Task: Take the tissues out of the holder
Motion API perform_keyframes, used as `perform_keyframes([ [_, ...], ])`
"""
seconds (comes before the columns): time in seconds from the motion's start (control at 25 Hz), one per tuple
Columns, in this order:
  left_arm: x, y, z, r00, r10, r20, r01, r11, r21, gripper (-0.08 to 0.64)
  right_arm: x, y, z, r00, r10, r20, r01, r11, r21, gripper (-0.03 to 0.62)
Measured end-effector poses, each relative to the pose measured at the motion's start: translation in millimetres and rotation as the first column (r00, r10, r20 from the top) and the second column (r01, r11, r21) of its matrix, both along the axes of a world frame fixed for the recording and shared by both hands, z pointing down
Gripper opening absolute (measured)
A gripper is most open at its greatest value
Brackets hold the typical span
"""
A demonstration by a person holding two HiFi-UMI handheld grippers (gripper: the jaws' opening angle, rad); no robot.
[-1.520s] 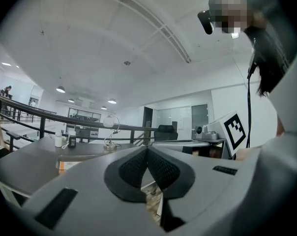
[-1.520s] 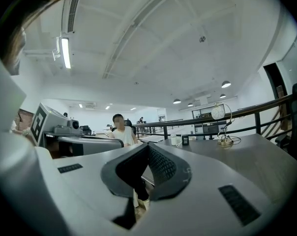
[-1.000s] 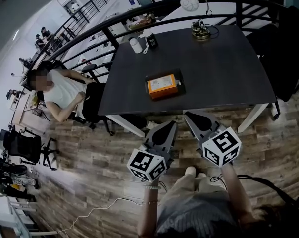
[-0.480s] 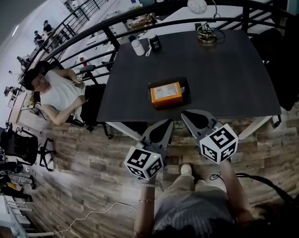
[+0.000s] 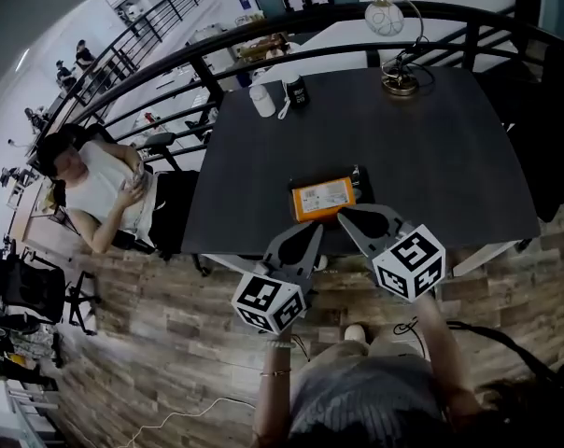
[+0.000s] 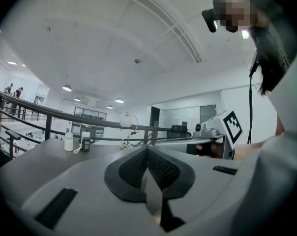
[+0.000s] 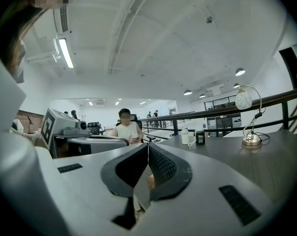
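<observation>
Two sets of fingers (image 6: 131, 170), both clenched empty — your left gripper (image 5: 310, 233) hangs at the tabletop (image 5: 422, 147) edge; the orange tissue pack (image 5: 324, 198) lies crosswise in its black holder (image 5: 359, 185) just ahead, nearest your right gripper (image 5: 347, 217).

Dark table (image 5: 422, 157): tissue holder (image 5: 325, 197) at near edge; white bottle (image 5: 261, 101), dark can (image 5: 297, 91), lamp (image 5: 401, 84) along far edge.

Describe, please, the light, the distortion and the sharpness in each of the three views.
Head view: strong fisheye, so the railing bends in an arc and the corners go dark; the table is evenly lit. Left gripper view: black round border, and the left gripper, very near the lens, looks soft. Right gripper view: the same border; the ceiling tube light glares.
</observation>
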State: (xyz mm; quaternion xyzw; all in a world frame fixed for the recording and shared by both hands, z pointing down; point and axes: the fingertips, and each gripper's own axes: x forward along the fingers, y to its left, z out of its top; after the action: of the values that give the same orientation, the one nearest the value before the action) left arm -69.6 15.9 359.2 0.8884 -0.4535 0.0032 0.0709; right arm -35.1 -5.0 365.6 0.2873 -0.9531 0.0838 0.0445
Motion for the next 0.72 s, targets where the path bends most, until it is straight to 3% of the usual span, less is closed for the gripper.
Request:
perform_keyframes([
  [0.2,-16.7,-19.9,3.2,1.000,-0.002,0.002,0.002,1.000,-0.009,0.008,-13.2,-24.8,6.1,1.000,-0.004,-0.006,0.004,1.000,-0.030,0.014],
  [0.36,-29.2,-29.2,8.6,1.000,-0.027,-0.004,0.027,0.999,-0.028,0.008,-25.6,-37.8,13.8,0.998,-0.060,-0.007,0.059,0.995,-0.079,0.015],
  [0.52,-44.2,-43.7,10.4,0.997,-0.070,-0.017,0.069,0.997,-0.038,0.008,-39.5,-57.3,21.7,0.989,-0.131,-0.068,0.125,0.988,-0.090,0.022],
  [0.6,-53.4,-55.3,12.2,0.994,-0.103,-0.022,0.102,0.994,-0.046,0.008,-48.9,-72.4,28.1,0.979,-0.181,-0.096,0.170,0.979,-0.114,0.082],
  [0.72,-59.2,-70.8,19.9,0.989,-0.146,-0.034,0.143,0.987,-0.076,0.008,-54.9,-91.5,44.9,0.954,-0.252,-0.161,0.228,0.961,-0.154,0.099],
])
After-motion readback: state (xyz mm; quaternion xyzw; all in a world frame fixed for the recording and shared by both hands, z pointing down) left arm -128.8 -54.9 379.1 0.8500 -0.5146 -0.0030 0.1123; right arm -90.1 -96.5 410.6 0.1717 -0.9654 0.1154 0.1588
